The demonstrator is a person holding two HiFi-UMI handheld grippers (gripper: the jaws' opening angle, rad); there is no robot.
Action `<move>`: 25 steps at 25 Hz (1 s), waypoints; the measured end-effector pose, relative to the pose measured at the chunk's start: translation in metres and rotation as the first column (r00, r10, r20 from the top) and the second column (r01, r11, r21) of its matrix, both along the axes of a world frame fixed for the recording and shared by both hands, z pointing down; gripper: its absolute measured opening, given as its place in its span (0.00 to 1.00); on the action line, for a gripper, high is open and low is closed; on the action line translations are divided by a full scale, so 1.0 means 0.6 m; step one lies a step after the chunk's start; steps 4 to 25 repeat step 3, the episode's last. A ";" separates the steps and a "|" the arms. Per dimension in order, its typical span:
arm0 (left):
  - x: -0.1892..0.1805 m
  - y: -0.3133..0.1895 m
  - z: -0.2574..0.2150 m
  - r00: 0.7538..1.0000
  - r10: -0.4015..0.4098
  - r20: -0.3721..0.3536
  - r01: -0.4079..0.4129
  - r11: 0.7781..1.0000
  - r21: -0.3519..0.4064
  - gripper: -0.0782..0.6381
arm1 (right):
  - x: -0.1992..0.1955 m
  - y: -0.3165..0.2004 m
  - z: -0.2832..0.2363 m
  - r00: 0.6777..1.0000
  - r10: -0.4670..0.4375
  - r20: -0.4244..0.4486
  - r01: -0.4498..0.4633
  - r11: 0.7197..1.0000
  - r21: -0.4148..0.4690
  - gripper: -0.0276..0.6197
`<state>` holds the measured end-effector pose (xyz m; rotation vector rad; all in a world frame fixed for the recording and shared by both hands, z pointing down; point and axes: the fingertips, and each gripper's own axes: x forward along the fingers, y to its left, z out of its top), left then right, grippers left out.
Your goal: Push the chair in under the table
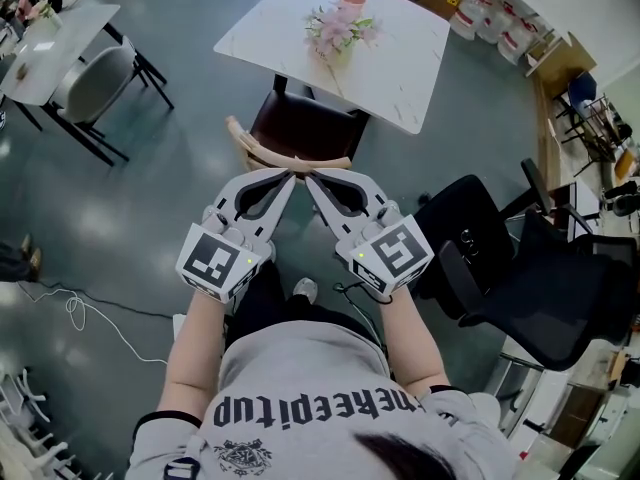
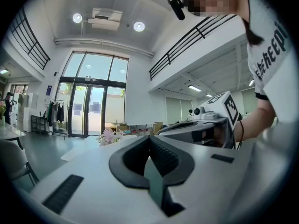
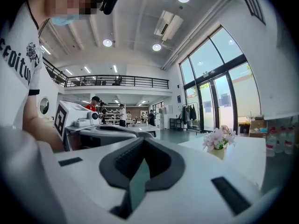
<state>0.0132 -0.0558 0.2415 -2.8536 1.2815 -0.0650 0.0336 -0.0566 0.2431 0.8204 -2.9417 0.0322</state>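
A chair with a dark brown seat and a pale wooden back rail stands partly under the near edge of the white table. The table carries a vase of pink flowers. My left gripper and right gripper are held level, tips together, right at the back rail. Whether they touch the rail I cannot tell. Both are shut with nothing between the jaws. From the left gripper and the right gripper I see the tabletop and flowers ahead; the chair is hidden below the jaws.
Black office chairs stand close on the right. Another white table with a grey chair is at the far left. A white cable lies on the floor at left. Boxes and water bottles line the far right wall.
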 end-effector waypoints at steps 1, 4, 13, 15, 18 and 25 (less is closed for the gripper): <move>0.002 0.000 -0.001 1.000 -0.002 -0.001 0.002 1.000 0.002 0.13 | 0.002 0.000 -0.001 1.000 -0.001 0.001 0.001 1.000 0.002 0.06; 0.005 0.001 -0.003 1.000 -0.005 -0.006 0.005 1.000 0.005 0.13 | 0.005 0.001 -0.003 1.000 -0.003 0.004 0.003 1.000 0.006 0.06; 0.005 0.001 -0.003 1.000 -0.005 -0.006 0.005 1.000 0.005 0.13 | 0.005 0.001 -0.003 1.000 -0.003 0.004 0.003 1.000 0.006 0.06; 0.005 0.001 -0.003 1.000 -0.005 -0.006 0.005 1.000 0.005 0.13 | 0.005 0.001 -0.003 1.000 -0.003 0.004 0.003 1.000 0.006 0.06; 0.005 0.001 -0.003 1.000 -0.005 -0.006 0.005 1.000 0.005 0.13 | 0.005 0.001 -0.003 1.000 -0.003 0.004 0.003 1.000 0.006 0.06; 0.005 0.001 -0.003 1.000 -0.005 -0.006 0.005 1.000 0.005 0.13 | 0.005 0.001 -0.003 1.000 -0.003 0.004 0.003 1.000 0.006 0.06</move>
